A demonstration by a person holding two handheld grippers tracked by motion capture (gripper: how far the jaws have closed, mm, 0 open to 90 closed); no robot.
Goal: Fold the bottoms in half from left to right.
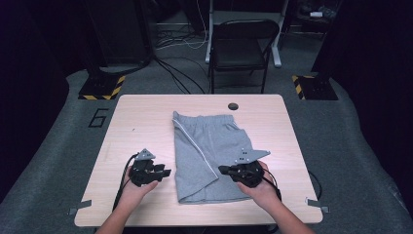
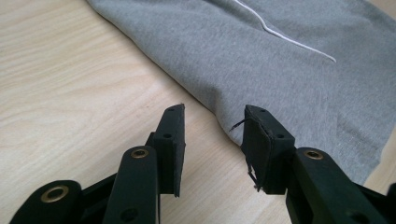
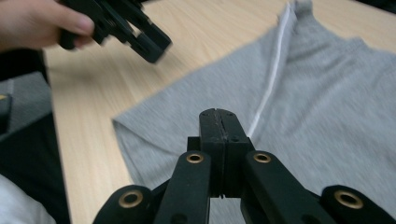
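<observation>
Grey shorts (image 1: pixel 204 146) with a white side stripe (image 1: pixel 195 146) lie flat in the middle of the wooden table (image 1: pixel 141 122), waistband at the far end. My left gripper (image 1: pixel 165 171) rests on bare wood just left of the shorts' near hem; in the left gripper view (image 2: pixel 212 126) its jaws stand open with nothing between them, the grey cloth (image 2: pixel 280 60) just beyond. My right gripper (image 1: pixel 223 170) hovers over the shorts' near right part, pointing left. In the right gripper view (image 3: pixel 219 116) its pads are pressed together with no cloth between, above the shorts (image 3: pixel 327 93). The left gripper (image 3: pixel 149 44) shows there too.
A round cable hole (image 1: pixel 233 106) sits near the table's far edge. A dark folding chair (image 1: pixel 242 46) stands behind the table. Yellow-and-black weighted bases (image 1: pixel 102 87) flank it on the grey floor. Grey tape tabs mark the table's near corners.
</observation>
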